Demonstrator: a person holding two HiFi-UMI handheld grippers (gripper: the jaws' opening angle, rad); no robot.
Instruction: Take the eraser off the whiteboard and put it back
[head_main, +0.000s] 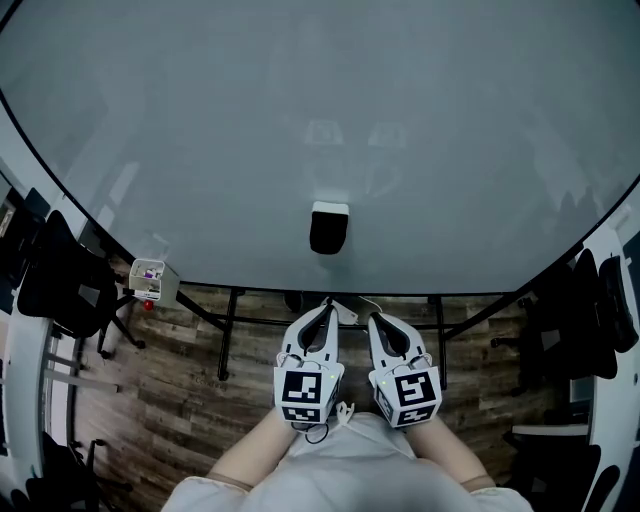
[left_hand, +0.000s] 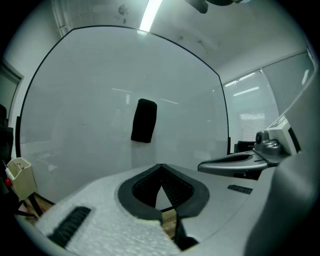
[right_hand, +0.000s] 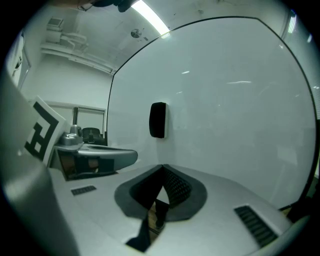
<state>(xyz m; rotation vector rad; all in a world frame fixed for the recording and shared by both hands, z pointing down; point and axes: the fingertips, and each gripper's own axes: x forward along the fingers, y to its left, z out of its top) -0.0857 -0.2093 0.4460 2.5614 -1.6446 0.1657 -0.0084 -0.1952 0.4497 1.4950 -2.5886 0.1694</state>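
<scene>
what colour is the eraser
Black rectangular eraser, white along its top edge; head view shows it best.

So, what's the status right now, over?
Left gripper and right gripper shut, empty. Eraser on whiteboard, untouched. Nothing in the way.

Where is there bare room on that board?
The whiteboard is bare left, right and above the eraser. Crowded below: left gripper and right gripper side by side, small box at the lower left edge.

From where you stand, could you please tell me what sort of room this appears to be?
Probably an office or meeting room: a large whiteboard with an eraser stuck on it, black office chairs beside it, wood-look floor.
</scene>
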